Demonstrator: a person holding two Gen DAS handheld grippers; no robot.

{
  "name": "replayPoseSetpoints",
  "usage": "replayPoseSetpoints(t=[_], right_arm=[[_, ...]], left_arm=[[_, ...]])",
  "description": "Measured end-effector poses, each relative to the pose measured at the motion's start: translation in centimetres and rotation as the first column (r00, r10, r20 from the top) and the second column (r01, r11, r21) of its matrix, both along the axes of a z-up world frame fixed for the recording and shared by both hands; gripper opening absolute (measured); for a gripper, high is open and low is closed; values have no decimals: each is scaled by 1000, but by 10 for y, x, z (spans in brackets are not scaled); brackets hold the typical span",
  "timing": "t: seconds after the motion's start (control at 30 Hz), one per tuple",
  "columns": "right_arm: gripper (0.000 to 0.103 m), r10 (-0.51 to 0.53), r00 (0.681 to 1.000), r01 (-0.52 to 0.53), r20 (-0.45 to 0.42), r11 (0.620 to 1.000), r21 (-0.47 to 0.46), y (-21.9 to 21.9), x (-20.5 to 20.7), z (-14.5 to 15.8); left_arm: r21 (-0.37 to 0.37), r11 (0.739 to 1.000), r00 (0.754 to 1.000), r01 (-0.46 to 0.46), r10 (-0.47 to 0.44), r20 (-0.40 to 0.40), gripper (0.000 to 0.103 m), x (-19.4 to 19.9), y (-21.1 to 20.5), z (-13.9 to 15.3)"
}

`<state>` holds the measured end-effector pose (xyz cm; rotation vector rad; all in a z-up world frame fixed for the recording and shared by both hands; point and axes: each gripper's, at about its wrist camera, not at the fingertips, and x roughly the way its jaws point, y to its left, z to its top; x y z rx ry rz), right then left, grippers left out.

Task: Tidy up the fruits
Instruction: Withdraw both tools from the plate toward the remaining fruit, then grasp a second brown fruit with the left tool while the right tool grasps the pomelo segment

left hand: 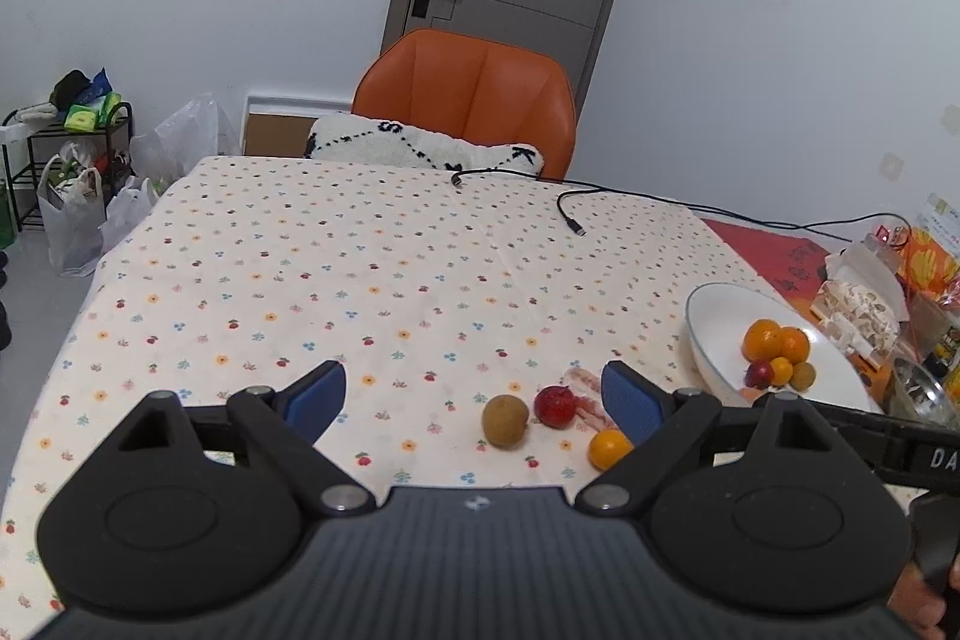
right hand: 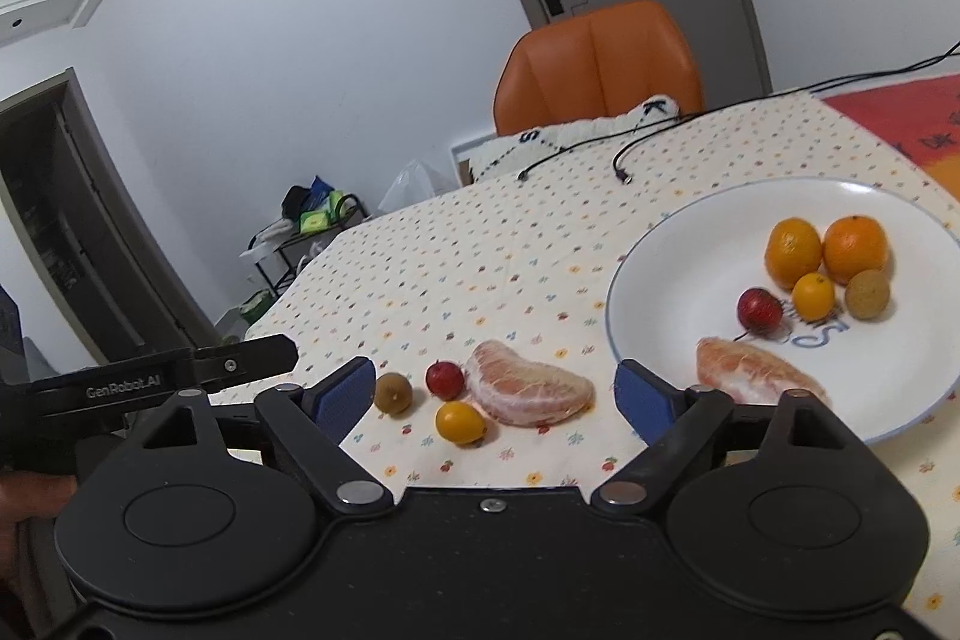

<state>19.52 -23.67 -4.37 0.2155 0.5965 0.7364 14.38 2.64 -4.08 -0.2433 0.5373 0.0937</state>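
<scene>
Both grippers, left (left hand: 474, 400) and right (right hand: 495, 391), gape empty; 4 loose fruits need gentle, centred pinches toward the plate (right hand: 672, 244).

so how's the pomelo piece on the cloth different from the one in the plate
The pomelo piece on the cloth lies on the tablecloth beside three small loose fruits; the pomelo piece in the plate rests inside the white plate, near its front rim. The cloth piece shows whole, a curved wedge; the plate piece is partly hidden behind the right gripper's finger. Both are peeled, pale pink-orange segments.
</scene>
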Motion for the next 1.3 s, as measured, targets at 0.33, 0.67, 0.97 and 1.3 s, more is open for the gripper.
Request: replayPoseSetpoints(t=[0.33,0.67,0.97,1.3], right_arm=[[70,36,999,-36,-7,998,-51,9,3,-2],[54,68,998,-68,-6,993,-101,26,16,-8],[43,90,996,-88,4,983,-164,39,28,-14],[42,121,992,-112,25,967,-229,60,39,-16]], left_arm=[[-10,999,999,32,-32,-27,80,9,2,-12],[-38,997,995,66,-69,-66,61,31,0,-27],[-61,994,990,94,-99,-96,50,47,-1,-40],[-75,991,988,107,-115,-107,37,60,-2,-49]])
